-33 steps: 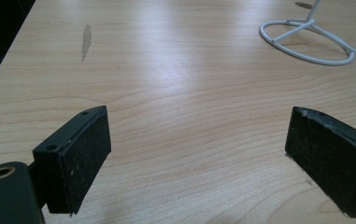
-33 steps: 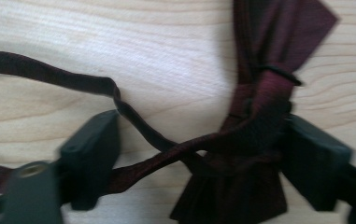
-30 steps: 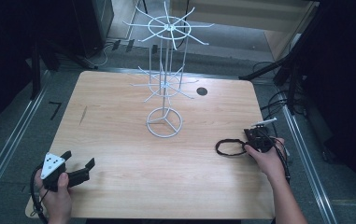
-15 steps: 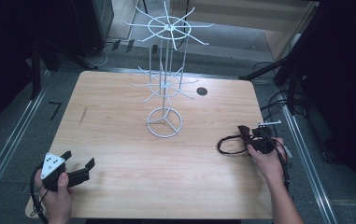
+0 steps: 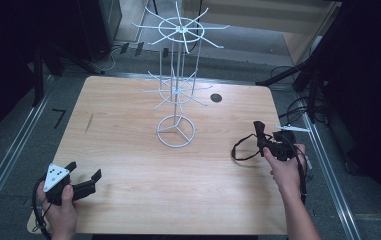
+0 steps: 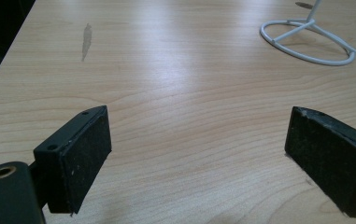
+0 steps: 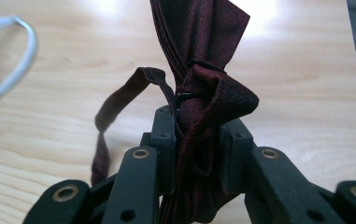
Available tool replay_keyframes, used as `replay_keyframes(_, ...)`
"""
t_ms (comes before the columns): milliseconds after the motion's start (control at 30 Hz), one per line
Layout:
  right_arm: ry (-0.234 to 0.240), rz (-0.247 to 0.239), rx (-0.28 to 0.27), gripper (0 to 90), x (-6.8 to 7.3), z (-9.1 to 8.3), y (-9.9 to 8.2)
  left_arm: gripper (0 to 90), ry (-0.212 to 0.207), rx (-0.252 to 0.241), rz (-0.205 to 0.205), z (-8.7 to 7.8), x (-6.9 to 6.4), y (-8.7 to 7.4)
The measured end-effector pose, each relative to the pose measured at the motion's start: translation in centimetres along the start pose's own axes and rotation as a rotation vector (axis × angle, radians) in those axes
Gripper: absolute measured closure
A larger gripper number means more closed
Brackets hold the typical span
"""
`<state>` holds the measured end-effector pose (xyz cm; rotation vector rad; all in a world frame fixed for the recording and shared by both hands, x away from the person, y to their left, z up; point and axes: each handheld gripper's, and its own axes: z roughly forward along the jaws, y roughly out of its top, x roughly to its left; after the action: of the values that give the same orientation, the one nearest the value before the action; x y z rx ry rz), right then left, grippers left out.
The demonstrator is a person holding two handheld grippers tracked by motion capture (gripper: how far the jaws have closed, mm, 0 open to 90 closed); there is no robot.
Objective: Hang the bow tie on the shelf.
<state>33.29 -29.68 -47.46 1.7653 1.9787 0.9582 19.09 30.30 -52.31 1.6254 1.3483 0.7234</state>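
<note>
Two claws were mine: my right claw (image 7: 196, 135) squeezed a dark red bow tie (image 7: 199, 74) right of the white wire rack (image 5: 176, 95); my left claw (image 6: 199, 158) stayed wide apart.

The right tongs (image 7: 196, 140) hide the lower part of the dark red bow tie (image 7: 199, 60).

- A light wood table (image 5: 128, 150) with a dark round hole (image 5: 216, 98).
- Grey floor (image 5: 8, 145) around it, with metal rails (image 5: 9, 160) and loose cables (image 5: 298, 105).
- Dark surroundings.
</note>
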Motion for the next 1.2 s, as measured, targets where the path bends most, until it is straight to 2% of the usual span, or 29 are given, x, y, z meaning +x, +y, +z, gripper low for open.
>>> replay_keyframes(167, 0.031, -0.009, -0.073, 72.8, 1.3, -0.8, 0.6, 7.8, 0.000, -0.001, 0.000, 0.0, 0.0, 0.0)
replay_keyframes(267, 0.055, -0.026, -0.103, 72.8, 2.4, -1.2, 0.9, 7.8, 0.000, 0.001, 0.000, 0.0, 0.0, 0.0)
replay_keyframes(333, 0.059, -0.026, -0.109, 72.8, 2.6, -1.3, 0.9, 7.8, -0.001, -0.001, -0.001, 0.0, 0.0, 0.0)
replay_keyframes(400, 0.071, -0.047, -0.143, 72.7, 3.4, -1.8, 1.2, 7.8, -0.001, -0.001, -0.001, 0.0, 0.0, 0.0)
replay_keyframes(533, 0.090, -0.059, -0.180, 72.8, 4.4, -2.4, 1.7, 7.8, -0.001, -0.001, -0.001, 0.0, 0.0, 0.0)
replay_keyframes(933, 0.121, -0.094, -0.239, 72.7, 6.4, -3.6, 2.7, 7.8, 0.000, 0.001, -0.001, 0.0, 0.0, 0.0)
replay_keyframes(1200, 0.178, -0.141, -0.317, 72.6, 8.0, -4.7, 3.2, 7.8, 0.001, 0.002, -0.003, 0.0, 0.0, 0.0)
